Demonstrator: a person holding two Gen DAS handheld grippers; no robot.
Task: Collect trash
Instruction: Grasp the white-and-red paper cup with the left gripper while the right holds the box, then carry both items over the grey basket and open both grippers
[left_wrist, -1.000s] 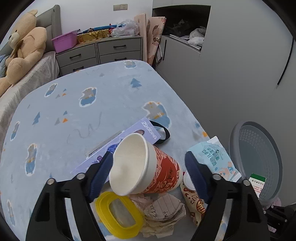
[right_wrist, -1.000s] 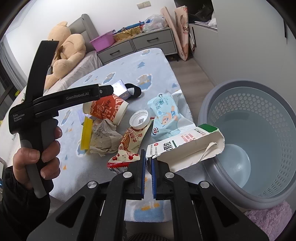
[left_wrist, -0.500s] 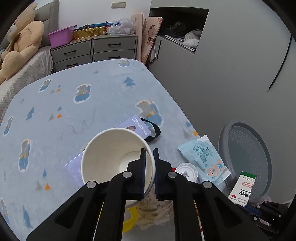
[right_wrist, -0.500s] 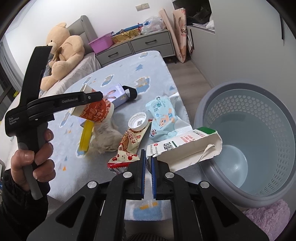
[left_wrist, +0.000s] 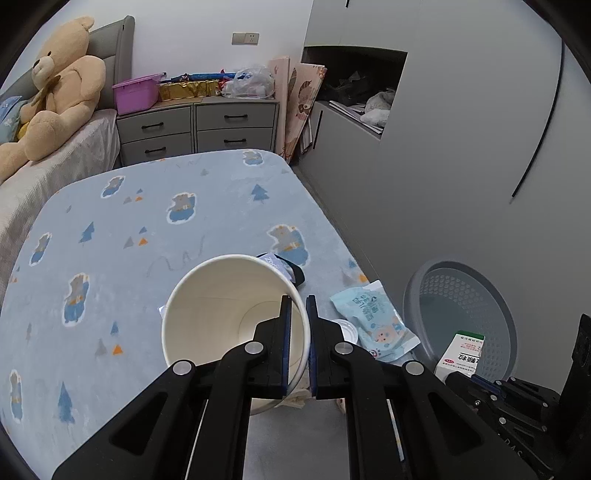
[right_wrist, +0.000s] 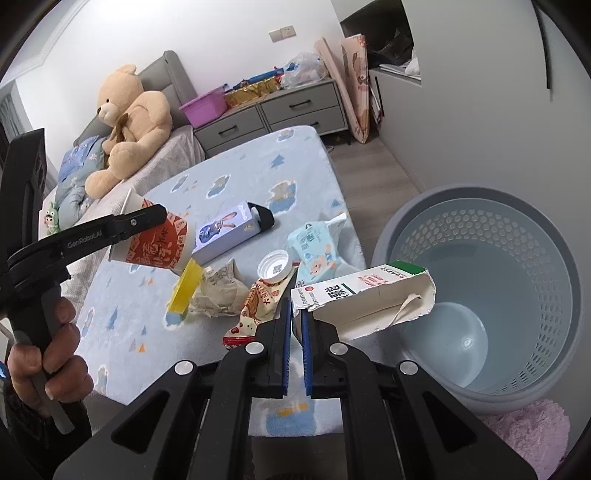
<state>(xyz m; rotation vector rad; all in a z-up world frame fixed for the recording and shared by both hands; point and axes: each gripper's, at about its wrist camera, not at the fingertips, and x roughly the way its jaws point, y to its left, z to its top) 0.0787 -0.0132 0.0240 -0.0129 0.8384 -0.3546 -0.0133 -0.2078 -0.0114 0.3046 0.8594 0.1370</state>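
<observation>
My left gripper (left_wrist: 297, 306) is shut on the rim of a red-and-white paper cup (left_wrist: 221, 314), held above the table; the cup also shows in the right wrist view (right_wrist: 159, 240). My right gripper (right_wrist: 294, 314) is shut on a torn white carton (right_wrist: 362, 299) with a green end, held beside the rim of the grey perforated bin (right_wrist: 491, 295). The carton (left_wrist: 461, 350) and bin (left_wrist: 458, 314) also show in the left wrist view. On the table lie crumpled paper (right_wrist: 218, 288), a yellow lid (right_wrist: 184, 291), a white cap (right_wrist: 274, 264), a red snack wrapper (right_wrist: 255, 306) and a blue wipes pack (right_wrist: 314, 243).
A purple box with a black strap (right_wrist: 225, 229) lies on the blue patterned tablecloth (left_wrist: 110, 229). A bed with a teddy bear (right_wrist: 125, 122) is at the left, grey drawers (left_wrist: 195, 129) behind, a grey cabinet at the right. A pink rug (right_wrist: 528, 435) lies under the bin.
My left gripper closed on the cup's rim and lifted the cup off the table. My right gripper kept the carton by the bin, rising slightly.
</observation>
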